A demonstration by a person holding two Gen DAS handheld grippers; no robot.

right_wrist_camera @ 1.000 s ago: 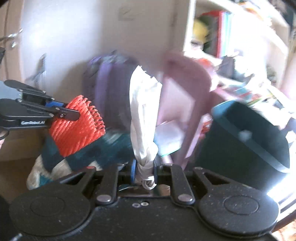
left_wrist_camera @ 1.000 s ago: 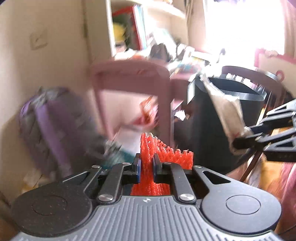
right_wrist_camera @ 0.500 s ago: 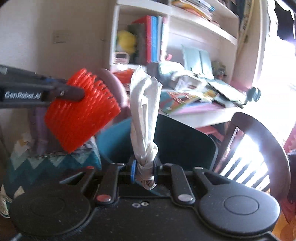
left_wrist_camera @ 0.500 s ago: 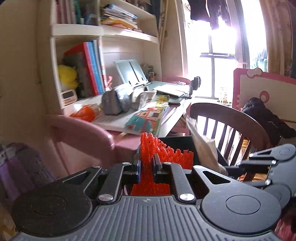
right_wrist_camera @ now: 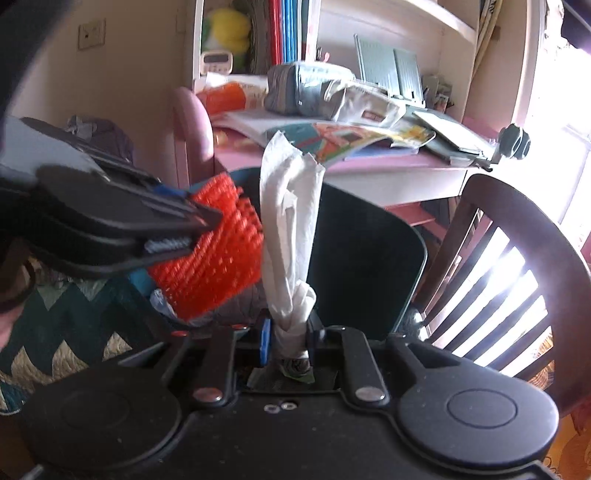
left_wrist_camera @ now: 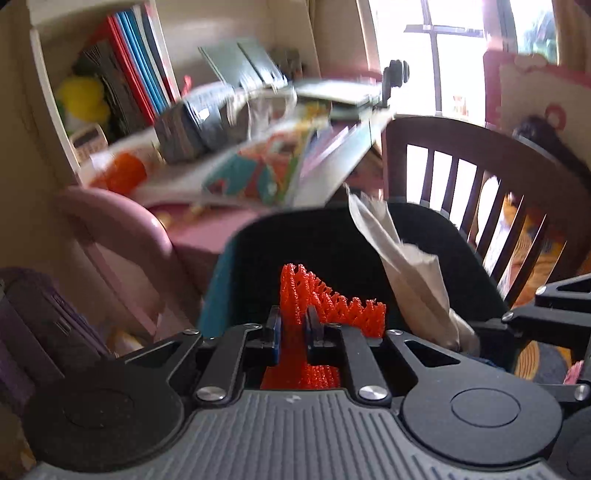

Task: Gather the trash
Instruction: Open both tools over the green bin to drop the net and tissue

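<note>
My left gripper is shut on an orange foam net sleeve and holds it over the open mouth of a dark bin. My right gripper is shut on a twisted white tissue that stands up above the same bin. In the right wrist view the left gripper comes in from the left with the orange net sleeve beside the tissue. In the left wrist view the tissue hangs at the bin's right side.
A dark wooden chair stands right of the bin. A pink desk behind it carries books and papers under a bookshelf. A pink chair back and a purple bag are at the left. A zigzag blanket lies lower left.
Both grippers have moved closer to the bin and tilted down towards it. The bin's mouth now lies under the net sleeve and the tissue. Both grips are unchanged.
</note>
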